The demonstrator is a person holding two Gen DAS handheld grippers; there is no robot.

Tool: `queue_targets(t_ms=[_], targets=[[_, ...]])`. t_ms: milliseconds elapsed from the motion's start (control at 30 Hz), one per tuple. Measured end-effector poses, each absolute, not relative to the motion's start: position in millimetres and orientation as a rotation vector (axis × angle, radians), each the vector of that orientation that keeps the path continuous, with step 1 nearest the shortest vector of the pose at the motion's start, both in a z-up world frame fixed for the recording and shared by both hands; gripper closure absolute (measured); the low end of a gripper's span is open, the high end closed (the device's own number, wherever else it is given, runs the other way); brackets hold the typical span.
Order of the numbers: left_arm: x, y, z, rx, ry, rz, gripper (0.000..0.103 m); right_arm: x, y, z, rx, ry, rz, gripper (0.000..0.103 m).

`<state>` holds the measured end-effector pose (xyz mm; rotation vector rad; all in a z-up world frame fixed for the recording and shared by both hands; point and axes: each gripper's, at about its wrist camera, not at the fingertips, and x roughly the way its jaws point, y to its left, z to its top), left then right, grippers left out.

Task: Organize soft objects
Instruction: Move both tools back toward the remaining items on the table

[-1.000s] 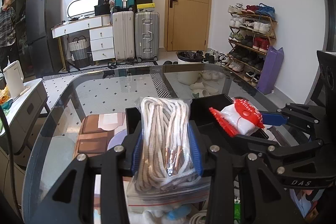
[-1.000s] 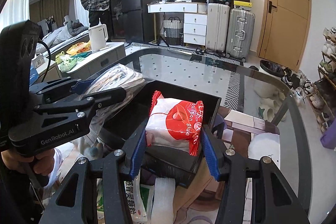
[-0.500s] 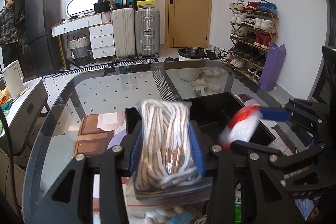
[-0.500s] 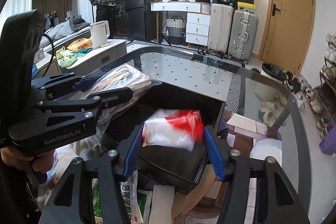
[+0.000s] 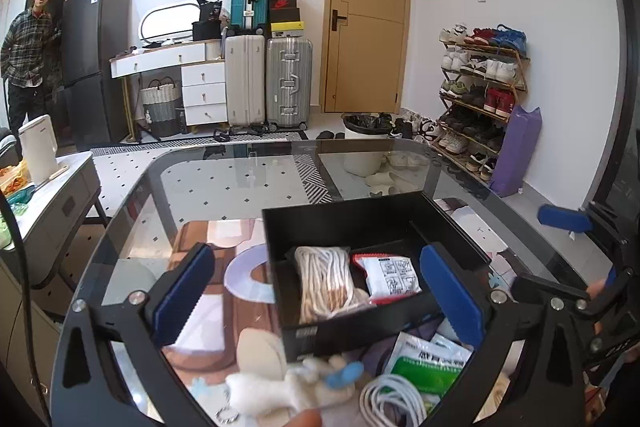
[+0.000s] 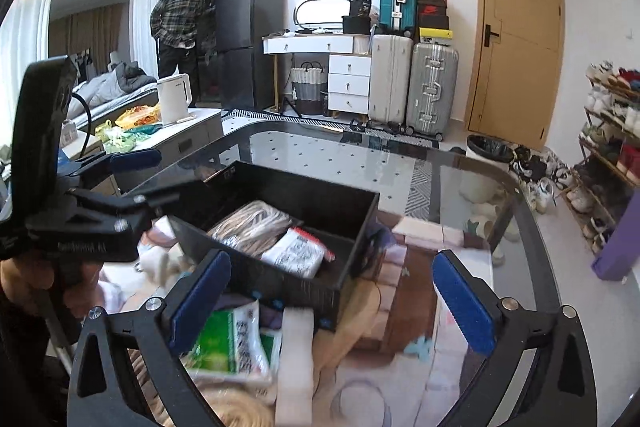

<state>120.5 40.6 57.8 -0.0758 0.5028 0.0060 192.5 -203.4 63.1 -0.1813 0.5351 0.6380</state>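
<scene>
- Glass table (image 5: 248,183), cluttered at the near edge; black box (image 5: 344,223) sits on it.
- In the box, side by side and touching: bagged rope bundle (image 5: 326,281), red-and-white packet (image 5: 390,275).
- Left gripper (image 5: 316,297) and right gripper (image 6: 330,303): both spread wide, holding nothing.
- Loose on the table: green-and-white packet (image 6: 230,343), white plush toy (image 5: 288,385), white cable coil (image 5: 394,401).
- Judgement: all light, squashy; bags slippery, so pinch across the bulk.
- Packet print too small to read.

Bright light is filling the room in both views, the glass table (image 5: 240,183) is shining and reflecting, the edges are bending and going black at the corners, and things near the bottom are looking blurry.
</scene>
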Motion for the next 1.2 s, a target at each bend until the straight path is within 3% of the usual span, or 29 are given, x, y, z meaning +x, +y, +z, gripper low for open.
queue_targets(t_ms=[833,1200], targets=[[50,27,14,-0.067,0.641,0.046,0.0,125,-207,0,-0.074,0.817,0.654,0.0],[49,23,10,-0.056,0.656,0.04,0.0,120,-190,-15,-0.167,0.865,0.608,0.0]])
